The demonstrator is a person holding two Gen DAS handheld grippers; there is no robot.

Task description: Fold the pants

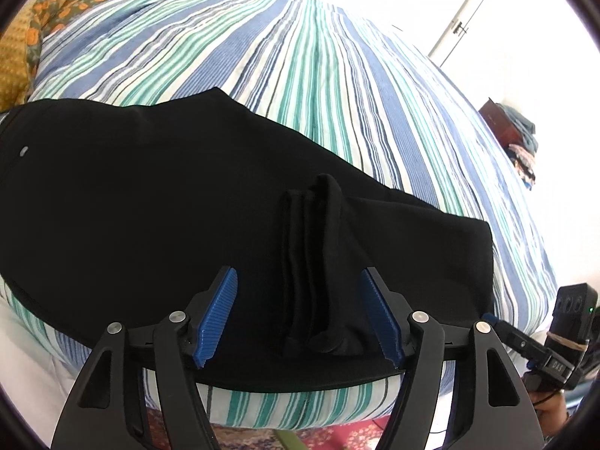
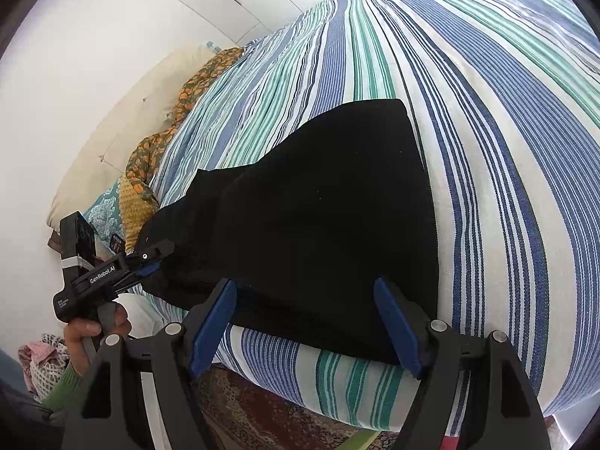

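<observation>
Black pants lie flat near the front edge of the striped bed. In the left wrist view a pinched-up ridge of the pants' cloth stands between the blue pads of my left gripper, which is open, with the pads clear of the cloth on both sides. My right gripper shows at the right edge of that view, by the pants' corner. In the right wrist view the pants spread ahead, and my right gripper is open over their near edge. My left gripper is at the pants' left side, held by a hand.
An orange floral cloth and a cream pillow lie at the head of the bed. A patterned rug covers the floor below the bed edge. Clothes are piled on a brown box beyond the bed, near a white door.
</observation>
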